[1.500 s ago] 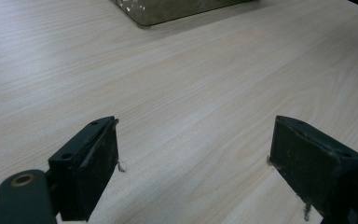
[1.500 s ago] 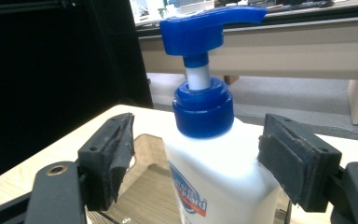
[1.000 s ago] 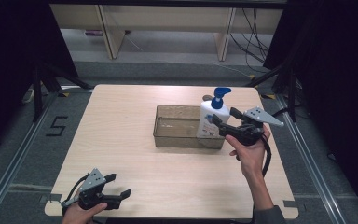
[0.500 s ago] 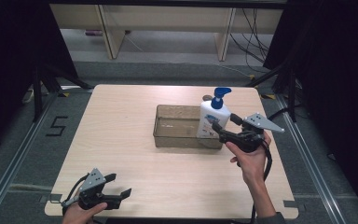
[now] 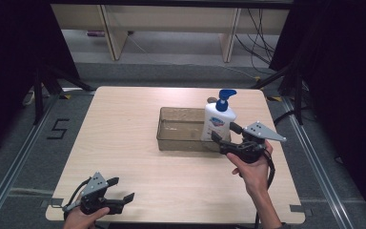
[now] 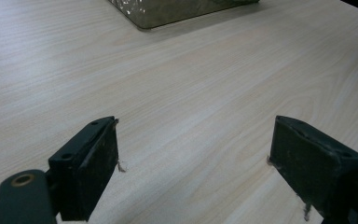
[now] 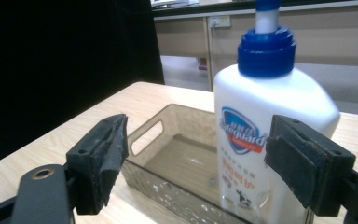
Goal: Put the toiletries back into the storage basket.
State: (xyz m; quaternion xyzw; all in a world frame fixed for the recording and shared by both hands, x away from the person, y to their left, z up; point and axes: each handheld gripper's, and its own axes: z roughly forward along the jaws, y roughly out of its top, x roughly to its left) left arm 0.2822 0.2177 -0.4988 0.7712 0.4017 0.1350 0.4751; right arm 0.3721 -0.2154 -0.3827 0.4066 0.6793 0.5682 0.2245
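1. The right gripper [image 5: 223, 134] has its fingers spread wide, holding nothing.
2. The soap bottle [image 7: 270, 140] stands in the bin [image 7: 168, 154], just past those fingers.
3. The left gripper [image 6: 193, 163] has its fingers apart over bare worktop [image 6: 191, 84].

The table [image 5: 138, 124] is pale wood-grain laminate, smooth and matt. The tray [image 5: 178, 130] is translucent smoky plastic, faintly glossy. The pump bottle [image 5: 218, 123] is smooth white plastic (blue collar, printed label). Both grippers' jaw pads look matt black, slightly frayed.
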